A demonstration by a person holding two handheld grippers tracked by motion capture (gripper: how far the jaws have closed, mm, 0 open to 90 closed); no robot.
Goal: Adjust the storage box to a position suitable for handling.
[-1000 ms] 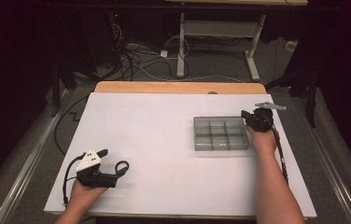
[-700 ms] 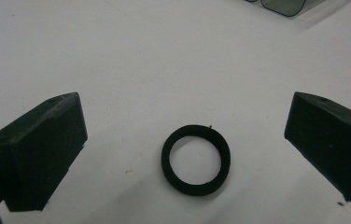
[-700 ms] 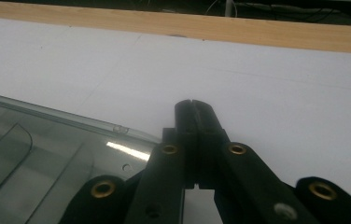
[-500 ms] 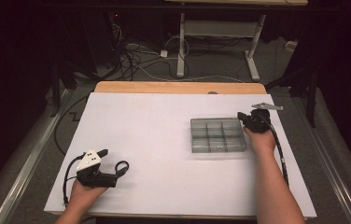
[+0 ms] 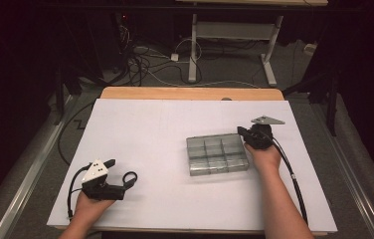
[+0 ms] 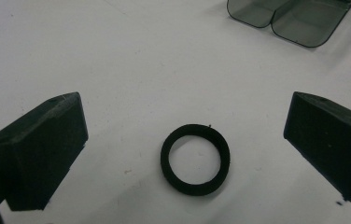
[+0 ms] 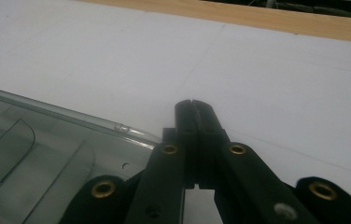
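A clear grey compartment tray (image 5: 218,171) lies right of the table's middle, all its compartments bare. My right gripper (image 5: 240,131) is shut at the tray's far right corner; in the right gripper view its jaw tips (image 7: 193,105) meet with nothing between them, and the tray's rim (image 7: 71,119) runs up against the left jaw. My left gripper (image 5: 123,175) rests near the front left, held by a hand. Its jaws (image 6: 185,105) stand wide open, and a black ring (image 6: 194,161) lies flat on the table between them, touching neither. The tray's corner (image 6: 285,18) shows farther off.
A white sheet (image 5: 150,129) covers the table, with a wooden strip (image 5: 190,93) along the far edge. Black cables trail from both grippers. Beyond the table are floor cables and a white desk frame (image 5: 195,45).
My right hand has slid left across the table, and the tray has moved left with it and turned a little. The left hand and the ring have stayed put.
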